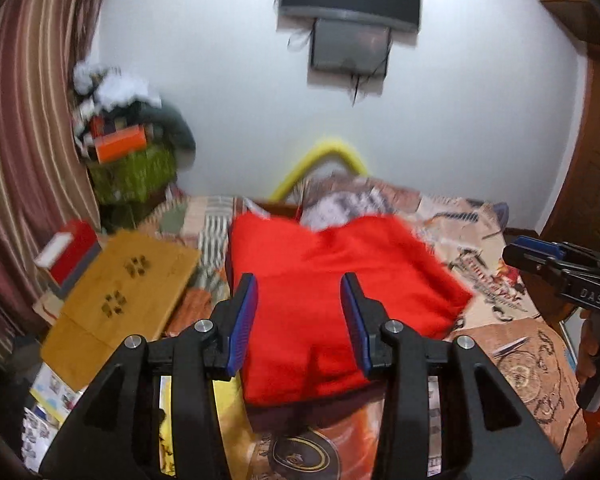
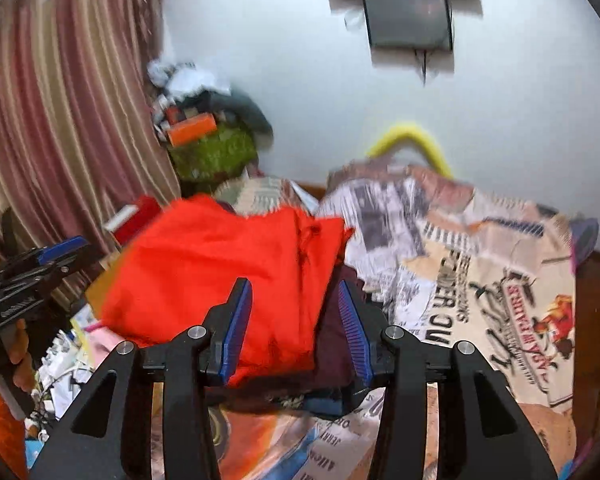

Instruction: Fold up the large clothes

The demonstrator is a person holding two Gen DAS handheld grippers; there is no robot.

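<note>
A folded red garment (image 1: 324, 288) lies on the bed's printed sheet (image 1: 512, 376); in the right wrist view it (image 2: 220, 264) rests on top of darker folded clothes (image 2: 336, 360). My left gripper (image 1: 300, 320) is open and empty, held above the red garment's near edge. My right gripper (image 2: 292, 328) is open and empty, over the red garment's right edge and the dark pile. Each gripper shows in the other's view: the right one at the right edge (image 1: 540, 256), the left one at the left edge (image 2: 48, 264). Both views are motion-blurred.
A wooden lap table (image 1: 120, 296) lies left of the garment, with a red box (image 1: 66, 252) beside it. A heap of clutter (image 1: 128, 140) stands by the striped curtain (image 1: 24, 128). A yellow tube (image 1: 324, 160) arches at the bed's head. A wooden door (image 1: 592, 152) is at right.
</note>
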